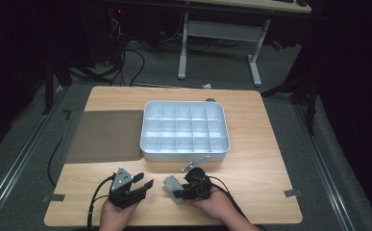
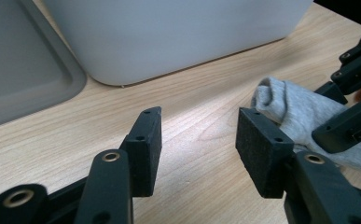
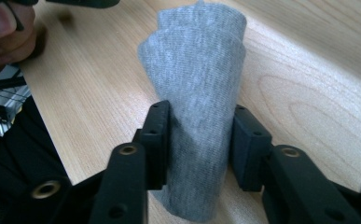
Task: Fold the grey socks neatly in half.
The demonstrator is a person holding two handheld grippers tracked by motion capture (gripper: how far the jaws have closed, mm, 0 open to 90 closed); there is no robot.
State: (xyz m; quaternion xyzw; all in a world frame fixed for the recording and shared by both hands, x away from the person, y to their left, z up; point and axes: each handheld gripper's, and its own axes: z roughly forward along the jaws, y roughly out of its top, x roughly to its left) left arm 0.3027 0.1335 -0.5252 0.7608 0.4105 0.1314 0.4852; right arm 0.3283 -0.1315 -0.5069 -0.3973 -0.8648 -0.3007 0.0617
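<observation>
A rolled grey cloth (image 1: 169, 182) lies on the wooden table (image 1: 260, 173) near its front edge. My right gripper (image 1: 179, 190) reaches it from the right and is shut on it. In the right gripper view the two pads press the roll's sides, and the grey cloth (image 3: 197, 60) stretches away beyond my right gripper (image 3: 199, 140). My left gripper (image 1: 145, 180) sits just left of the cloth, open, with bare wood between its jaws. In the left gripper view my left gripper (image 2: 199, 135) points past the grey cloth (image 2: 299, 112), which lies to its right.
A white tray (image 1: 185, 153) divided into several compartments stands mid-table, just behind both grippers. A flat grey lid (image 1: 104, 134) lies to its left. A hand (image 3: 1, 28) shows at the top left of the right gripper view. Desk legs and cables stand beyond the table.
</observation>
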